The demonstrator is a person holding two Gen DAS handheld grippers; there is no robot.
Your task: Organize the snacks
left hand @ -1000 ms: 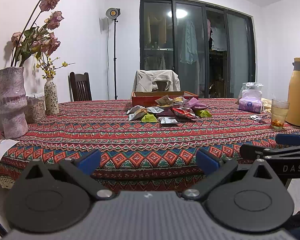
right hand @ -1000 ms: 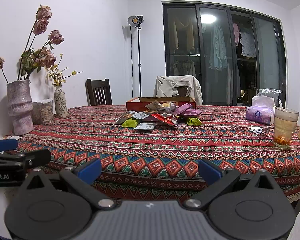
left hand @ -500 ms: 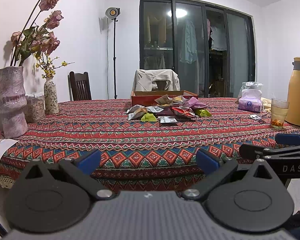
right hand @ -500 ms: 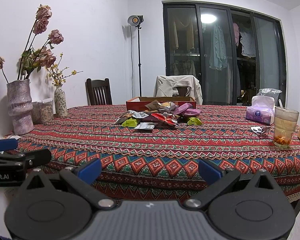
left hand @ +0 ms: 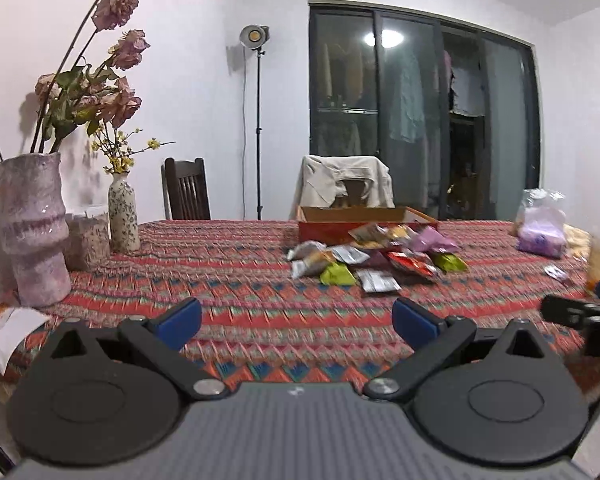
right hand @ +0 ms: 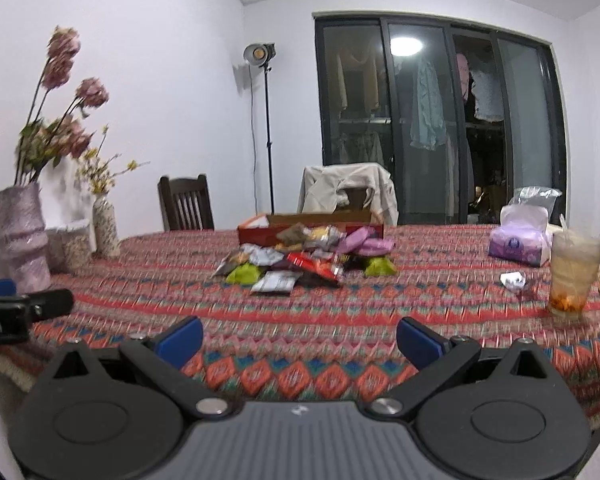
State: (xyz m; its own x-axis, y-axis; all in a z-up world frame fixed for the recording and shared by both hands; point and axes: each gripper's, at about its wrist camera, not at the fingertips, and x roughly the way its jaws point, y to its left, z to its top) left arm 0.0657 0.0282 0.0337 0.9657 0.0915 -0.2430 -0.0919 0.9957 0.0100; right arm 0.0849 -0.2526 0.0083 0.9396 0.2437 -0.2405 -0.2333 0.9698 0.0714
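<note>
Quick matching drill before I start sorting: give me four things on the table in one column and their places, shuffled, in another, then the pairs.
Things:
1. snack pile
2. red box
3. drink glass
4. large pink vase

Places:
A. far left edge of the table
B. right side, near the tissue pack
C. middle of the table
D. just behind the snacks

Pairs: 1-C, 2-D, 3-B, 4-A

White walls [right hand: 172, 80] and ceiling. Dark-framed sliding glass doors [right hand: 432, 120] on the far wall reflect a ceiling light. Studio lamp on stand [right hand: 260, 53] lit in the corner. Dark wooden chair [right hand: 186, 202] and cloth-draped chair [right hand: 348, 190] behind the patterned-cloth table [right hand: 340, 320]
</note>
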